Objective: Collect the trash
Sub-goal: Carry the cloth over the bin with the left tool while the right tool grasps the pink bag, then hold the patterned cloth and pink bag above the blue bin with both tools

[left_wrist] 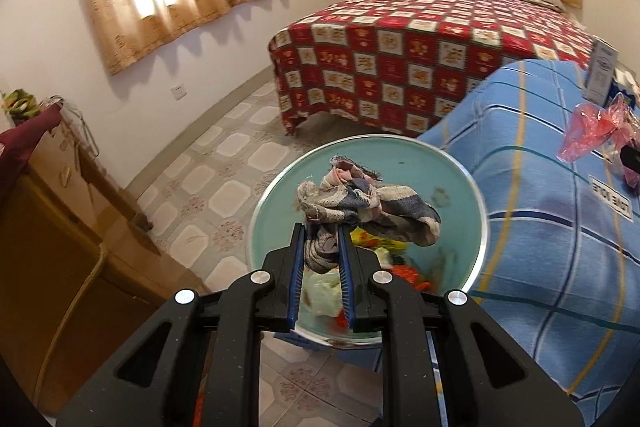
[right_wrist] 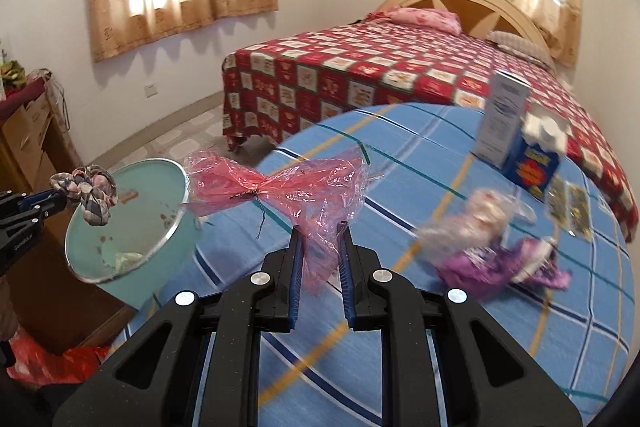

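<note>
Tongs on the left (left_wrist: 322,231) pinch a rag (left_wrist: 360,201) over the bin (left_wrist: 478,211), right tongs (right_wrist: 320,231) pinch pink plastic (right_wrist: 280,187) above the blue tabletop (right_wrist: 440,327), bed (right_wrist: 360,75) at twelve o'clock.

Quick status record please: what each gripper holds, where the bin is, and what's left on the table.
left gripper: shut on rag, held over the bin
right gripper: shut on pink wrap, above the table
bin: teal, open, beside the table, some trash inside
left on table: purple wrapper, clear plastic, boxes
</note>
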